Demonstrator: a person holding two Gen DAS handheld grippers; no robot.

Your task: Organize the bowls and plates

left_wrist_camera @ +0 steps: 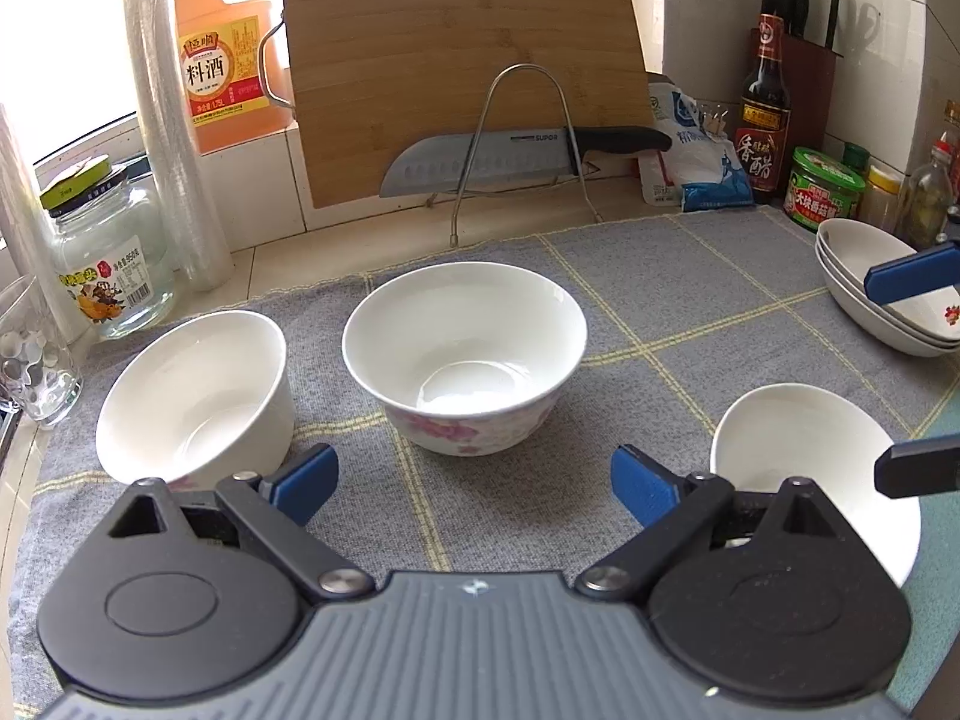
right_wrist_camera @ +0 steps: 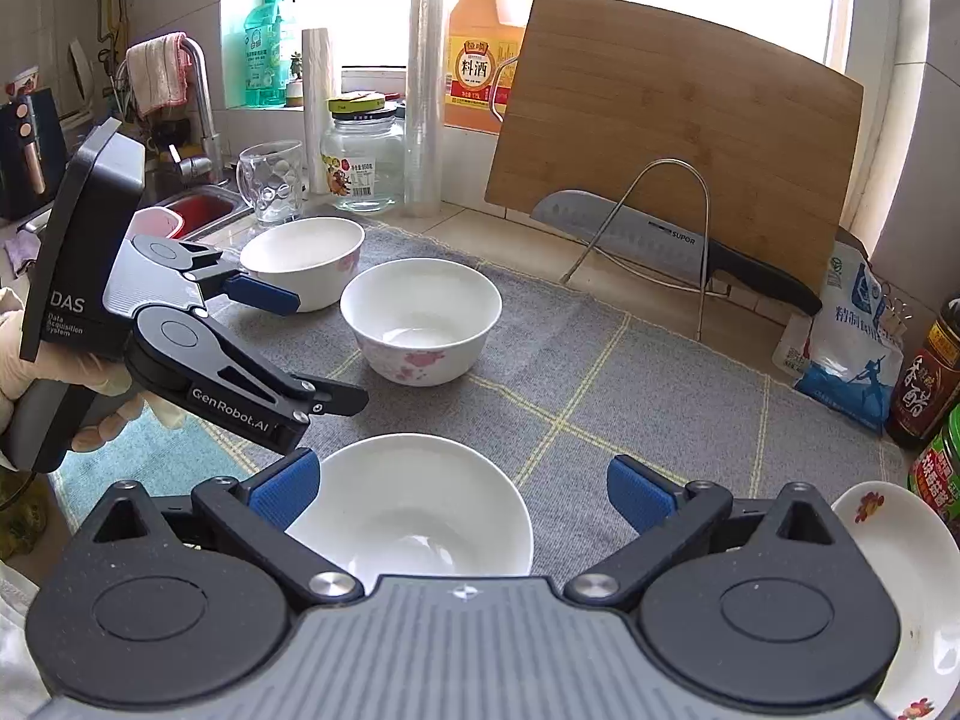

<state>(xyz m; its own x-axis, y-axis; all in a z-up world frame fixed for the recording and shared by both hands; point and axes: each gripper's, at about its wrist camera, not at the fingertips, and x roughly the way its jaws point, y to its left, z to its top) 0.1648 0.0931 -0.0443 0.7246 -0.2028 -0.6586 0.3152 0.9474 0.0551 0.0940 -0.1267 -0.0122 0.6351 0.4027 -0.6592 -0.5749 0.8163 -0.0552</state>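
Our left gripper point(left_wrist_camera: 474, 483) gaped wide and empty before the flowered bowl point(left_wrist_camera: 465, 354); our right gripper point(right_wrist_camera: 462, 495), also empty, straddled the plain bowl's point(right_wrist_camera: 414, 510) rim. Closing off-centre, we judged, could tip or chip either.

Bright daylight from the window point(right_wrist_camera: 384, 0) behind the table, blown out to plain white in both views. Soft, faint shadows under the bowls on the grey mat point(left_wrist_camera: 690, 300). Mild glare on the knife blade point(left_wrist_camera: 474, 165). Sharp focus throughout, no motion blur. Strong fisheye bending at the edges, dark vignette in the upper corners.
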